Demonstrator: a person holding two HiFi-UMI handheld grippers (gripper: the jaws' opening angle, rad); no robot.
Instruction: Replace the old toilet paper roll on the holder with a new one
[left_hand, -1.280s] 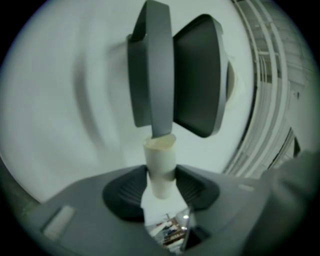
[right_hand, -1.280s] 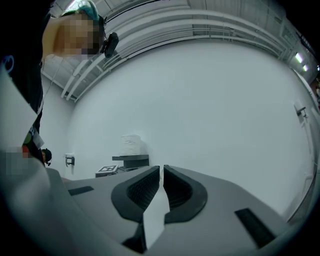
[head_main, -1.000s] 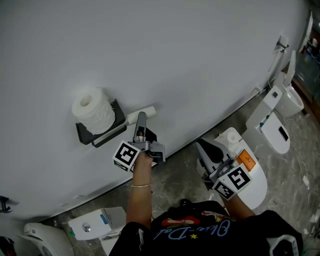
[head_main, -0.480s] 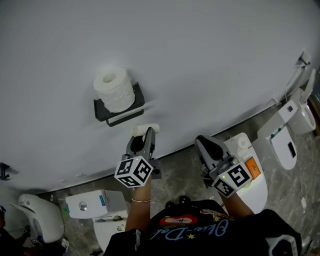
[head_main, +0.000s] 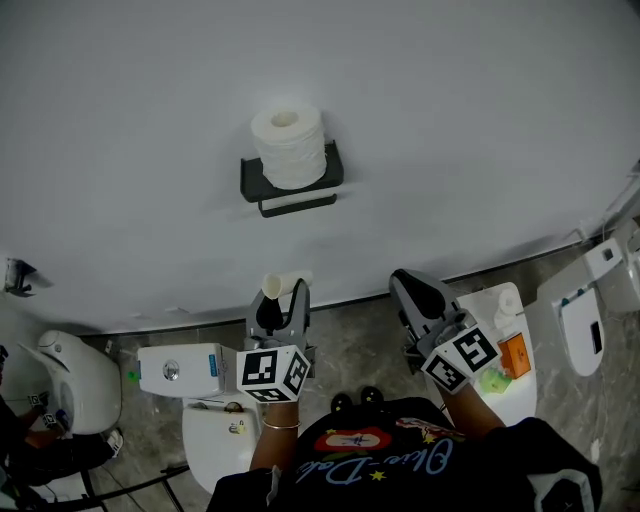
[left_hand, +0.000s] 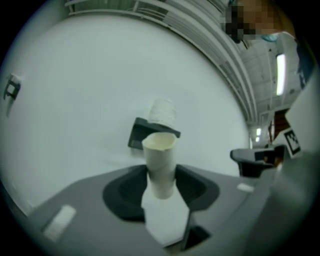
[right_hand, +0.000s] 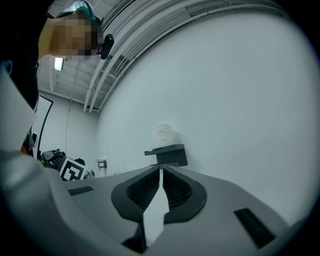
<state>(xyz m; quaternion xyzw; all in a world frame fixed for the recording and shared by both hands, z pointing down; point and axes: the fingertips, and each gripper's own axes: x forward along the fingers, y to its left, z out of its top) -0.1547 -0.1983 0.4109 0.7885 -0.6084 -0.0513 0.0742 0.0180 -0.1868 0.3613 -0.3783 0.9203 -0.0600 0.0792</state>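
The empty pale cardboard tube (left_hand: 160, 165) is clamped in the left tongs (head_main: 284, 300), well apart from the black wall holder (head_main: 252, 182) bearing a full white roll (head_main: 288, 145). The right tongs (head_main: 408, 288) are closed, empty. The tube could be dropped if pinched loosely.

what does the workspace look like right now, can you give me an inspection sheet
surface: plain white wall above a grey stone floor
job's things: full paper roll stands upright on top of the black holder; the holder's bar below looks bare; cardboard tube is off the holder, down near the floor line
clutter: orange box and a green item lie on the right toilet
grippers: left gripper closed on the cardboard tube; right gripper shut with nothing in it
cables: nothing seen
surroundings: more white toilets along the wall, one at lower left
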